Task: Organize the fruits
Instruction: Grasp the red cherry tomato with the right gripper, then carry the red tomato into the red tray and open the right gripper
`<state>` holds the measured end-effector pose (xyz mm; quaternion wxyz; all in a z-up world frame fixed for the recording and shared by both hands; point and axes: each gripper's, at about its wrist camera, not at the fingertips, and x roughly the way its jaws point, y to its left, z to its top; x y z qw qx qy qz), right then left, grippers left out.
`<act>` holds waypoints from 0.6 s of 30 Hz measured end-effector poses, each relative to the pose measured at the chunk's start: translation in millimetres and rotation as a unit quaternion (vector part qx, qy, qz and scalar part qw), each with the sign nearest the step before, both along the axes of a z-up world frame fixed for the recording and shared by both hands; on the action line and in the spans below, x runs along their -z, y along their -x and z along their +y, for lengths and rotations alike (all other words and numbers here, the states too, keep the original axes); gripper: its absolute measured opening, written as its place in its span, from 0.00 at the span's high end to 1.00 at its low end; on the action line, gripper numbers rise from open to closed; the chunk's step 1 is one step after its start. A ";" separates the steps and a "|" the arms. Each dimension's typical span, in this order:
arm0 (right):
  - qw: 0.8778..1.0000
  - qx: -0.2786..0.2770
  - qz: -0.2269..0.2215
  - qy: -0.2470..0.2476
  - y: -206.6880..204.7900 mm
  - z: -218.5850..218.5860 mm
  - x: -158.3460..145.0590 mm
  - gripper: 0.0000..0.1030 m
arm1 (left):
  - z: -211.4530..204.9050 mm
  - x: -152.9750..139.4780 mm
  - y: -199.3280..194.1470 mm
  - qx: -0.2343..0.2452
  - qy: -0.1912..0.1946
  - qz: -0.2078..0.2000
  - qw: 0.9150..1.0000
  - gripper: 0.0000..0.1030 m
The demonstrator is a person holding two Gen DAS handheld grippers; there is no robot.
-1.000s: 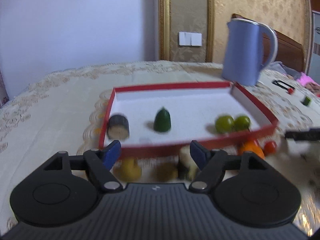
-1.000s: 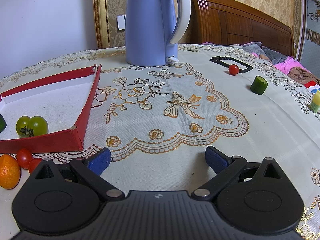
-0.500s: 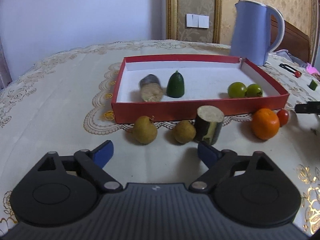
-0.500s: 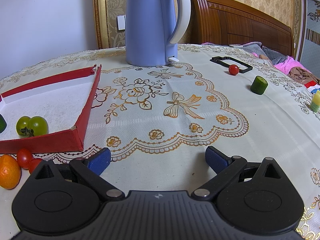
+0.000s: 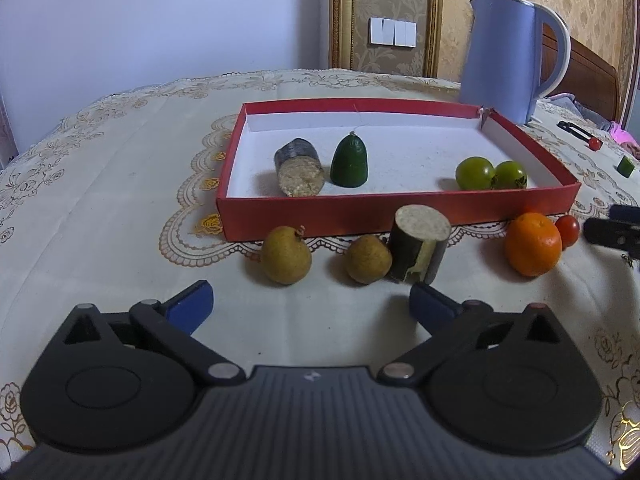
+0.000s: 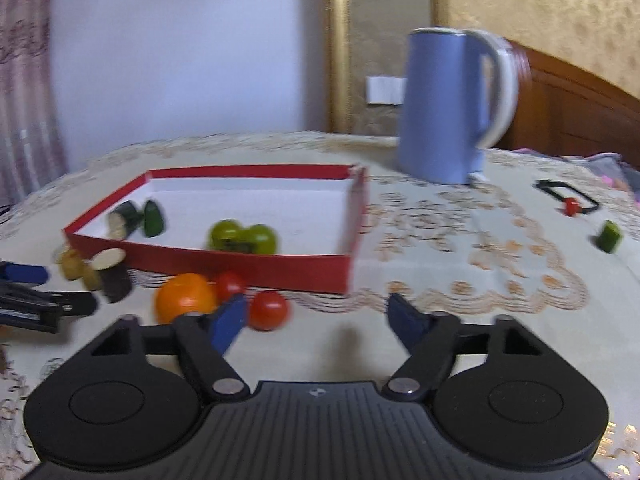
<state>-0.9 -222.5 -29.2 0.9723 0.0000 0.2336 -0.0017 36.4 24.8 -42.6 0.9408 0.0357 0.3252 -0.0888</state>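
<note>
A red tray (image 5: pixel 400 212) (image 6: pixel 248 266) holds a dark cut cylinder (image 5: pixel 299 167), a green cone-shaped fruit (image 5: pixel 349 158) and two green tomatoes (image 5: pixel 491 175) (image 6: pixel 243 237). In front of it lie two brown pears (image 5: pixel 286 256) (image 5: pixel 368 259), an upright cut cylinder (image 5: pixel 418 249), an orange (image 5: pixel 532 245) (image 6: pixel 185 297) and red tomatoes (image 5: pixel 568 229) (image 6: pixel 269 310). My left gripper (image 5: pixel 311 302) is open and empty, short of the pears. My right gripper (image 6: pixel 318 318) is open and empty, beside the red tomatoes.
A blue kettle (image 5: pixel 508 56) (image 6: pixel 452 108) stands behind the tray's right corner. To the far right lie a black frame with a small red tomato (image 6: pixel 572 205) and a green cucumber piece (image 6: pixel 609 236). A lace cloth covers the table.
My left gripper pulled back from the tray, leaving the dark cylinder inside, and now sits higher. My right gripper swung left toward the orange and red tomatoes; its view is blurred.
</note>
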 end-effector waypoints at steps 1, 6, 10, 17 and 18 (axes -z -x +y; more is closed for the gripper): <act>1.000 -0.007 0.007 0.000 -4.8 3.7 0.7 0.35 | 0.2 0.0 -0.1 0.000 0.000 0.000 1.000 0.00; 0.999 -0.016 0.033 0.016 -22.9 17.3 12.0 0.60 | 0.3 -0.2 0.0 0.000 0.000 0.000 1.000 0.00; 0.999 -0.021 0.037 0.006 -26.9 17.5 12.2 0.68 | 0.2 -0.2 0.0 0.000 0.000 0.000 1.000 0.00; 0.999 -0.025 0.029 0.038 -23.8 27.7 12.3 0.74 | 0.2 -0.3 0.0 0.000 0.000 0.000 1.000 0.00; 0.999 -0.024 0.021 0.038 -21.4 28.0 11.2 0.74 | 0.3 -0.3 0.0 0.000 0.000 0.000 1.000 0.00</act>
